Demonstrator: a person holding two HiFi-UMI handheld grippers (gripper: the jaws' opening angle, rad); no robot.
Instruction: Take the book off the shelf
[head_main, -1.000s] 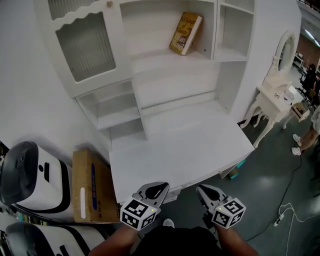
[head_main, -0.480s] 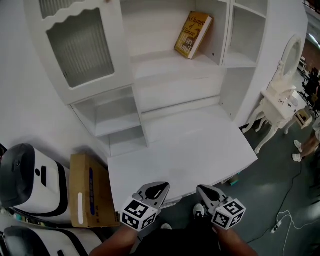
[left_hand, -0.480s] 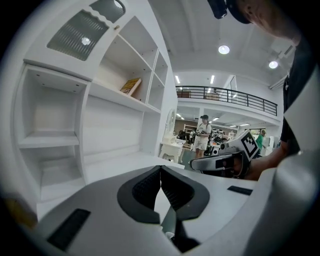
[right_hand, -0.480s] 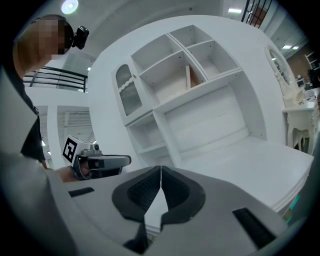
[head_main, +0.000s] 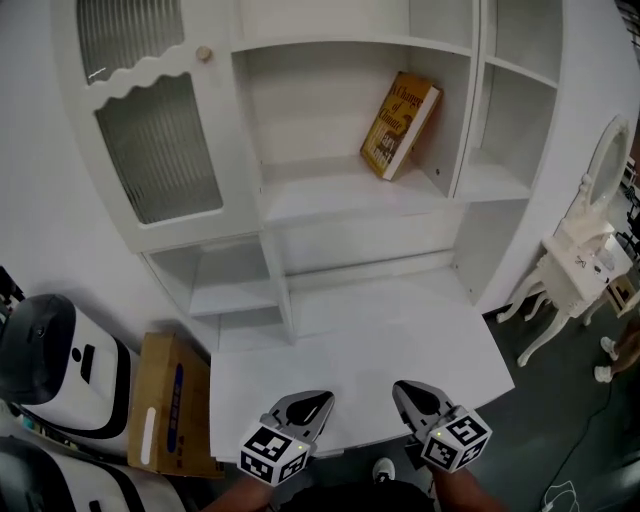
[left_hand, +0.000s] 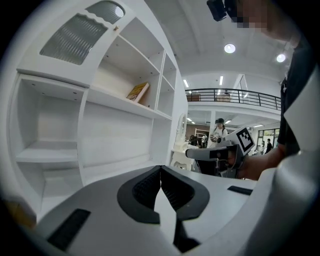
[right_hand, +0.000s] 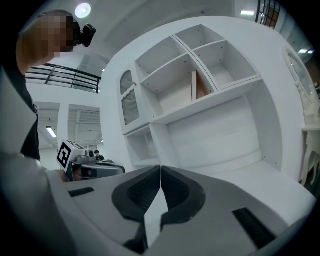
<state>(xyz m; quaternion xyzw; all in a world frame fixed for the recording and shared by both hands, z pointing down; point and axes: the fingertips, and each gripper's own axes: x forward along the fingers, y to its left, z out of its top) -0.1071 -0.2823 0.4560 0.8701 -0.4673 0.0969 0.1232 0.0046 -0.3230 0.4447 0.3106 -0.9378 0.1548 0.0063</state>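
White shelving (head_main: 350, 45) fills the head view. On its middle shelf (head_main: 330, 195) stands the book (head_main: 400, 125), yellow-brown, tilted with its top leaning towards the divider (head_main: 462, 110) at the right of that compartment. Nothing else shares the shelf with it. Left of the compartment hangs a door (head_main: 155, 150) with ribbed glass and a small round knob (head_main: 204, 54).

Below the shelves lies the white table (head_main: 380, 330). Both tools hover over its near edge, well apart from the book. The left tool (head_main: 318, 402) has its jaws pressed together at the tips with nothing between them. The right tool (head_main: 408, 392) is likewise pressed together and empty. The two sit side by side, pointing towards the shelving.

A cardboard box (head_main: 170, 400) stands on the floor just beside the table's left end, and a small white dressing table (head_main: 575, 250) stands off to the right
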